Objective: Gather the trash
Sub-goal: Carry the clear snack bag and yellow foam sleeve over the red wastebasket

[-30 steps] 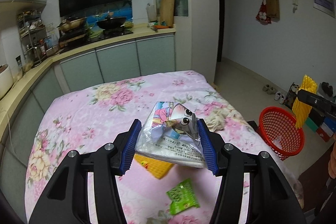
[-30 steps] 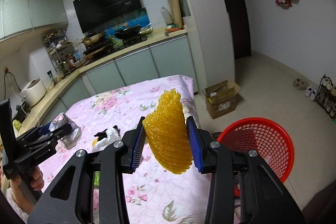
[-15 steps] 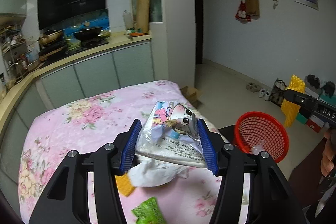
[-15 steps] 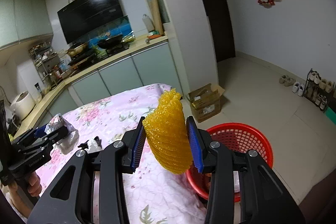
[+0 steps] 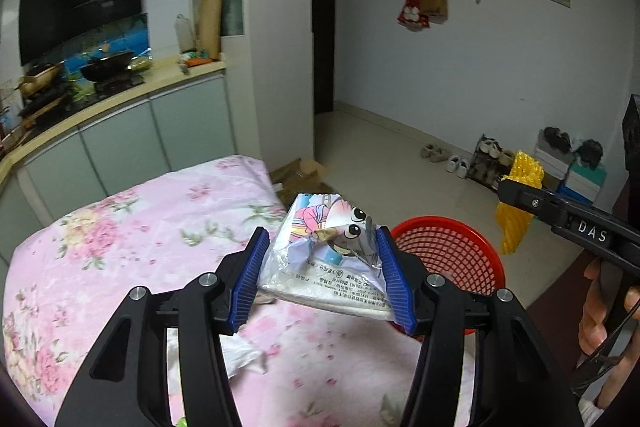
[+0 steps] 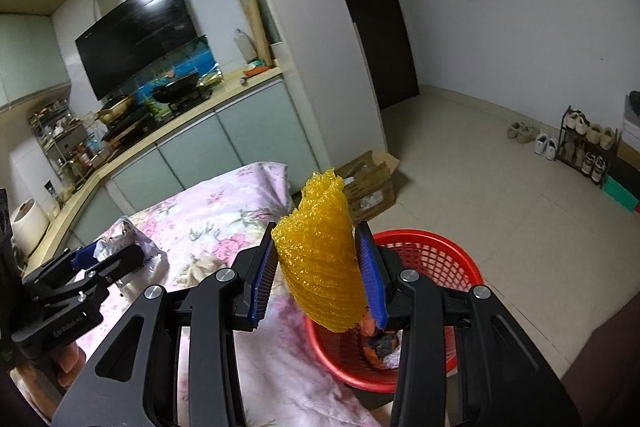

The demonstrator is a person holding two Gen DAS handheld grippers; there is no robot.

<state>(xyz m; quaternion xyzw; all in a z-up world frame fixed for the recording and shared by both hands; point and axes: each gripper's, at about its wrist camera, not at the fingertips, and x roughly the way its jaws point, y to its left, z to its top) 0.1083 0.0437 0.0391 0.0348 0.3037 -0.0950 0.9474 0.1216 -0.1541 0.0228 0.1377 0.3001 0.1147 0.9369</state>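
Observation:
My left gripper is shut on a crumpled cartoon-printed plastic wrapper and holds it above the table's right edge, beside the red mesh basket. My right gripper is shut on a yellow foam net sleeve and holds it over the near rim of the red basket. The sleeve also shows in the left wrist view, and the wrapper in the right wrist view. Some dark and orange trash lies in the basket.
The table has a pink floral cloth with white crumpled paper on it. A cardboard box sits on the floor by the pillar. A shoe rack stands by the far wall. Kitchen counters run behind the table.
Both grippers have swung right toward the red basket, which is now larger and closer in both views. Each still holds its item. The green packet has left the left wrist view.

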